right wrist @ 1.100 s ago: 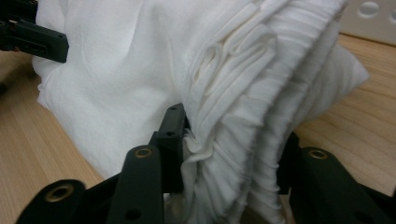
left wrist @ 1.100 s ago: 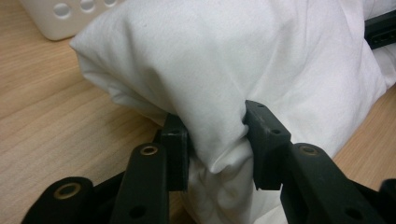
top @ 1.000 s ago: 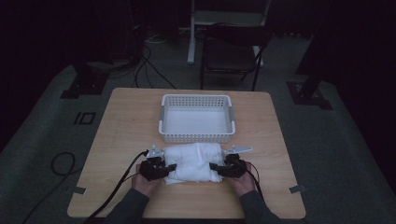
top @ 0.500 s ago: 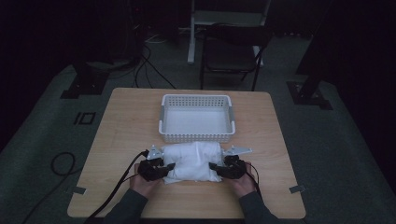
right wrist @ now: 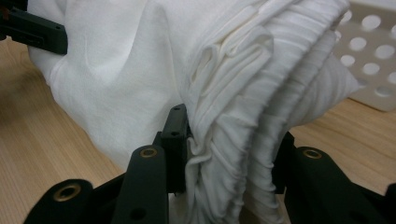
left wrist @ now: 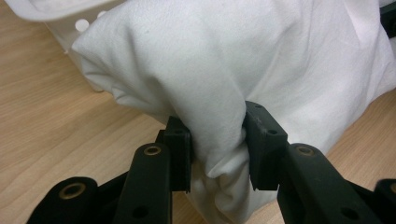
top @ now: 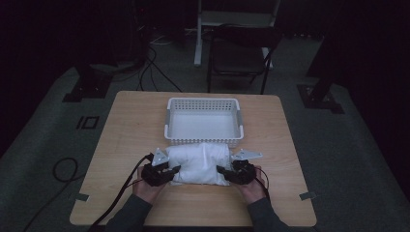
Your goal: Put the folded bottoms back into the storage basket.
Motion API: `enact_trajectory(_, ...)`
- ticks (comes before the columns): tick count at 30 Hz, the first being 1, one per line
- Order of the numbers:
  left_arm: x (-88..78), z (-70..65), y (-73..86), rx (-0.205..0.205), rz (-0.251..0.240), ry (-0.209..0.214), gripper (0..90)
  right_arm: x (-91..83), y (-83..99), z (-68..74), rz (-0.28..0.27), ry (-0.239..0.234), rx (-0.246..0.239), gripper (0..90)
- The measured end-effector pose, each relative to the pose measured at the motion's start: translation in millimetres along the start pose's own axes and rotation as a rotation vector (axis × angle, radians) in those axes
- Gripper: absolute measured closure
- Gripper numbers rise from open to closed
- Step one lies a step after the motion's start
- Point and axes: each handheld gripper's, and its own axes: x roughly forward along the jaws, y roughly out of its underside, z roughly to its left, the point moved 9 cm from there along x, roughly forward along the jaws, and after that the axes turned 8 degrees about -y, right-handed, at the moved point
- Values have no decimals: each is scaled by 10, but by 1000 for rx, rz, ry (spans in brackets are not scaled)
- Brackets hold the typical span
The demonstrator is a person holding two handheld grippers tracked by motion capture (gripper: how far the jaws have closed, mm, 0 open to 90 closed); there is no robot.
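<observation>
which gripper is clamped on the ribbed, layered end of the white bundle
The right gripper: its jaws pinch the folded cloth's ribbed, stacked edges; the left gripper grips smooth fabric.

A folded white cloth bundle (top: 200, 163) lies on the wooden tabletop (top: 125, 130), just in front of a white perforated basket (top: 203, 121) and close against its near wall. The left tongs (top: 170, 171) clamp the bundle's left end and the right tongs (top: 226, 173) its right end, each held in a hand entering from the bottom edge. Beyond the tabletop, a dark chair (top: 239, 55) stands on the grey floor (top: 43, 140), with cables (top: 145, 72) trailing nearby.
</observation>
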Motion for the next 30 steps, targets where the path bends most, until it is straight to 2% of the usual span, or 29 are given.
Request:
enact_trajectory(11, -109, 31, -155, 11, -38, -7, 657, -102, -158, 28, -29, 8, -20, 623)
enact_trajectory(30, -210, 114, -360, 25, -68, -23, 659, -177, -385, 36, -59, 18, -35, 623)
